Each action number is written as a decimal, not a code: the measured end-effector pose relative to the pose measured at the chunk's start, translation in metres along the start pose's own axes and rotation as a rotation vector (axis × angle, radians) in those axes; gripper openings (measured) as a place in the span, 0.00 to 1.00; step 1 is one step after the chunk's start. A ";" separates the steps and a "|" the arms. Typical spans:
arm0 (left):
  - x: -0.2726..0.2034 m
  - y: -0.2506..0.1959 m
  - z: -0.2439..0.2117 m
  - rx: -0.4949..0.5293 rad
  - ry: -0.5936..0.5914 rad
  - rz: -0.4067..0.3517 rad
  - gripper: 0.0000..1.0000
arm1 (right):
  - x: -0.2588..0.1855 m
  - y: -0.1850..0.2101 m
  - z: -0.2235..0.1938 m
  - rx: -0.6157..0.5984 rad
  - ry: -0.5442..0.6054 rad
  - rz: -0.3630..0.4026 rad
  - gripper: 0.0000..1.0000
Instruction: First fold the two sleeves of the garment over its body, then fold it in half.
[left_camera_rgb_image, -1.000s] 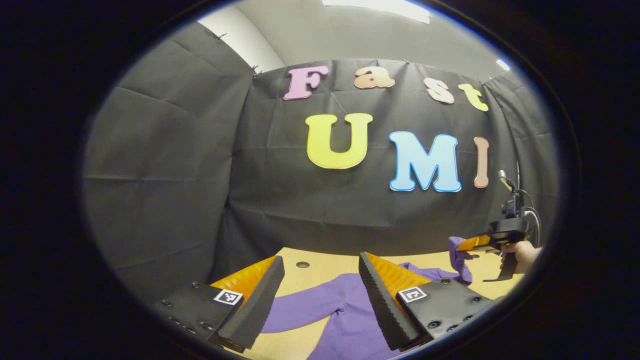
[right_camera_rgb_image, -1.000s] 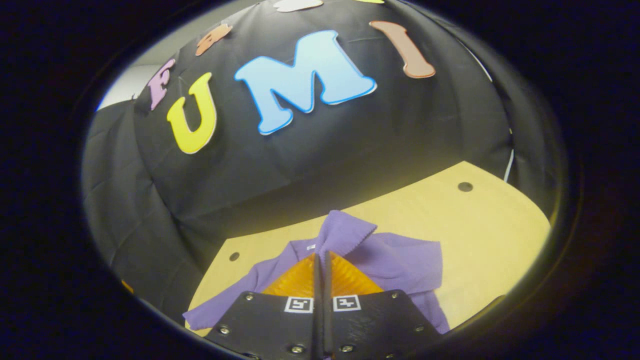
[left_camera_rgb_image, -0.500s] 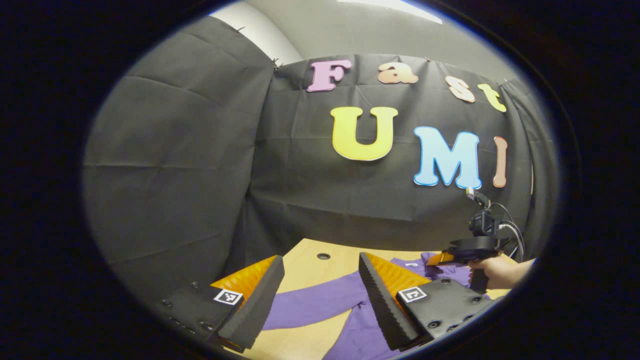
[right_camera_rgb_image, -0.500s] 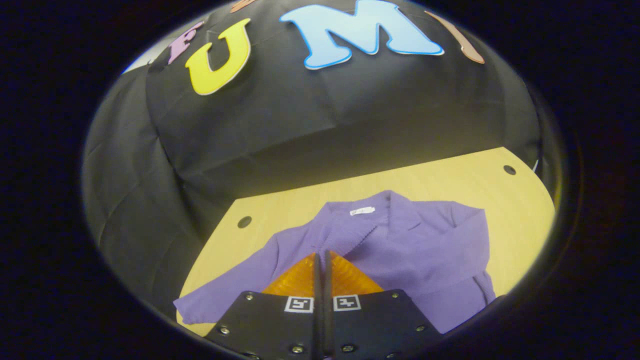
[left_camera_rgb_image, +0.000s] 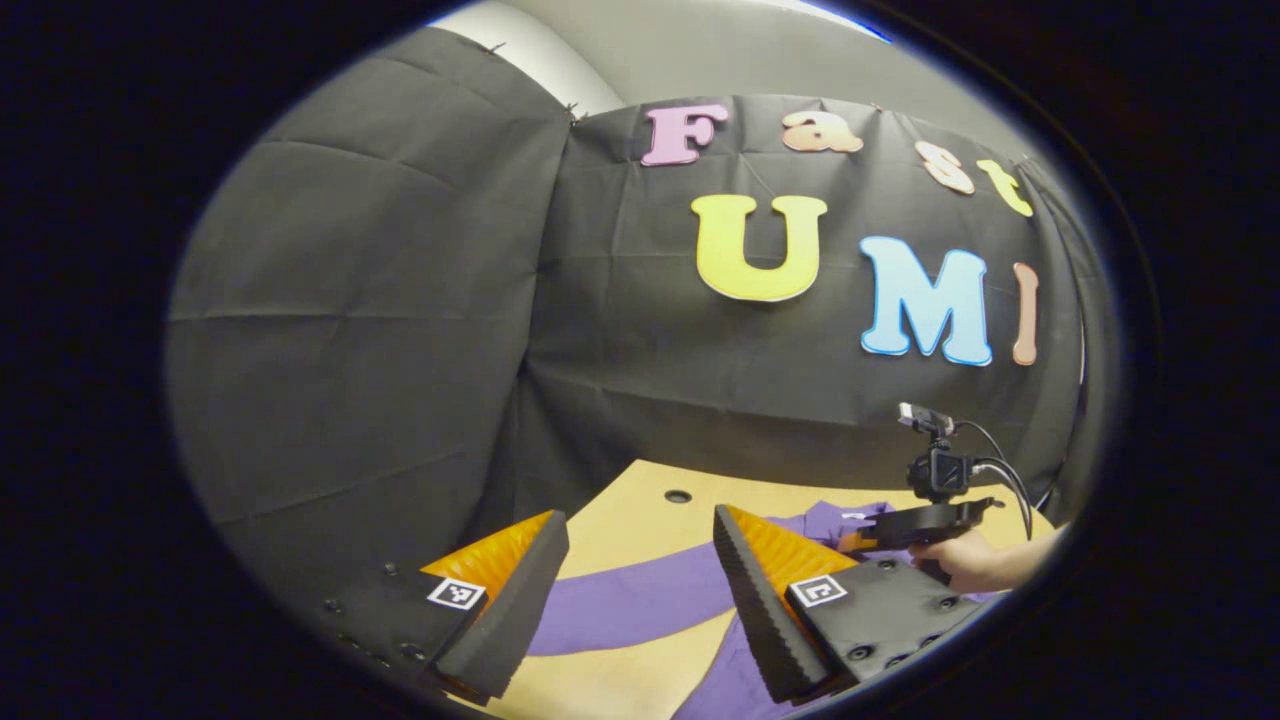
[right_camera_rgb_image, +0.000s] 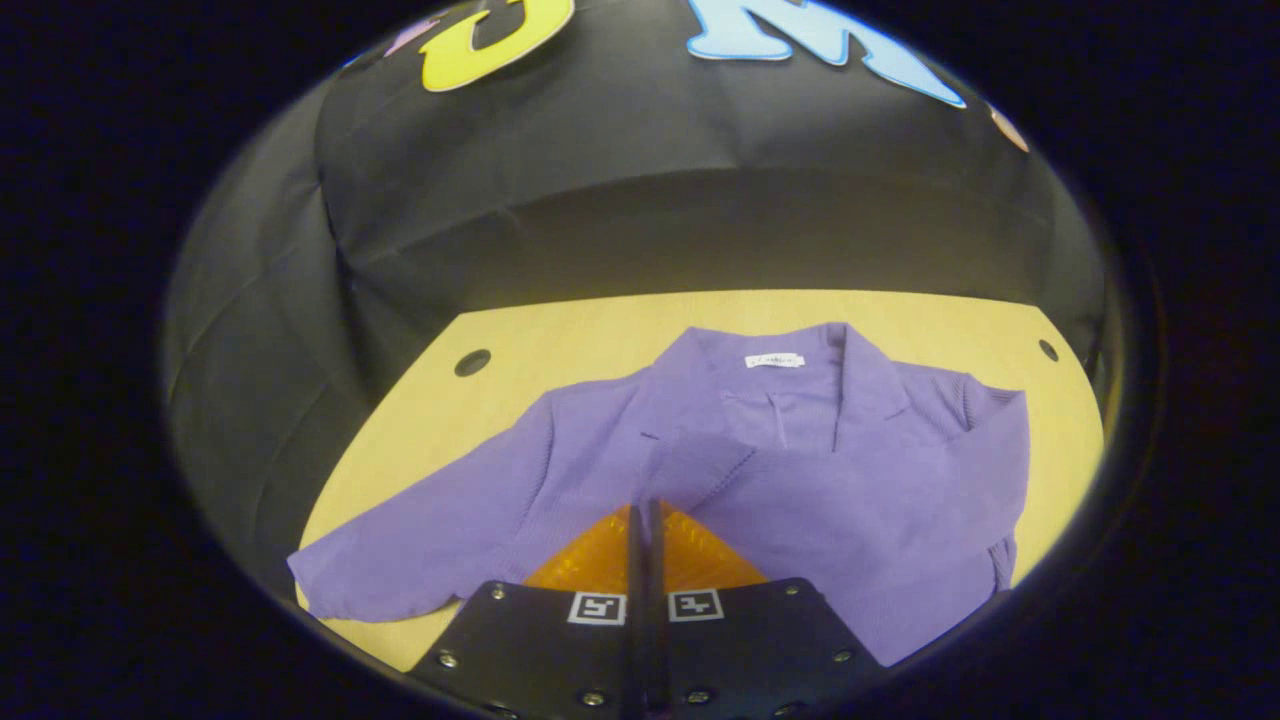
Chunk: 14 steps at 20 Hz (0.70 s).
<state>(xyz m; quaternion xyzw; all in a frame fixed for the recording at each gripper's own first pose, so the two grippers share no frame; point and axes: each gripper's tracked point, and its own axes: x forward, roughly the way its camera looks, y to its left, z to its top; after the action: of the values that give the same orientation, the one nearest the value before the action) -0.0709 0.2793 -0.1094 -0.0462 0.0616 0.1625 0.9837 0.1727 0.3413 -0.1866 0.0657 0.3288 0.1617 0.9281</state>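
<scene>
On the wooden table (right_camera_rgb_image: 560, 330) lay the purple garment (right_camera_rgb_image: 850, 500), collar toward the booth wall. One sleeve (right_camera_rgb_image: 420, 540) stretched out flat to the side; the other sleeve (right_camera_rgb_image: 720, 470) was drawn across the body, its cuff pinched between the fingers of the right gripper (right_camera_rgb_image: 643, 510), which were pressed together on it. The left gripper (left_camera_rgb_image: 640, 540) hung above the outstretched sleeve with its fingers spread wide and nothing between them. A hand (left_camera_rgb_image: 965, 565) held the right gripper.
</scene>
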 end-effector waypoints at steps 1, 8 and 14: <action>0.002 0.002 -0.003 0.000 0.003 0.002 0.92 | 0.003 0.004 -0.001 -0.013 0.002 0.005 0.01; 0.006 0.006 -0.008 0.021 0.008 0.014 0.92 | 0.013 0.020 -0.009 -0.037 0.025 0.082 0.14; 0.002 -0.009 -0.016 0.012 0.018 0.018 0.93 | -0.028 0.040 0.005 -0.121 -0.045 0.157 0.79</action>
<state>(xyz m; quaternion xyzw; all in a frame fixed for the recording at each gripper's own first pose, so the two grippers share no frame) -0.0679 0.2693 -0.1251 -0.0410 0.0716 0.1704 0.9819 0.1454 0.3693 -0.1571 0.0387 0.2913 0.2520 0.9220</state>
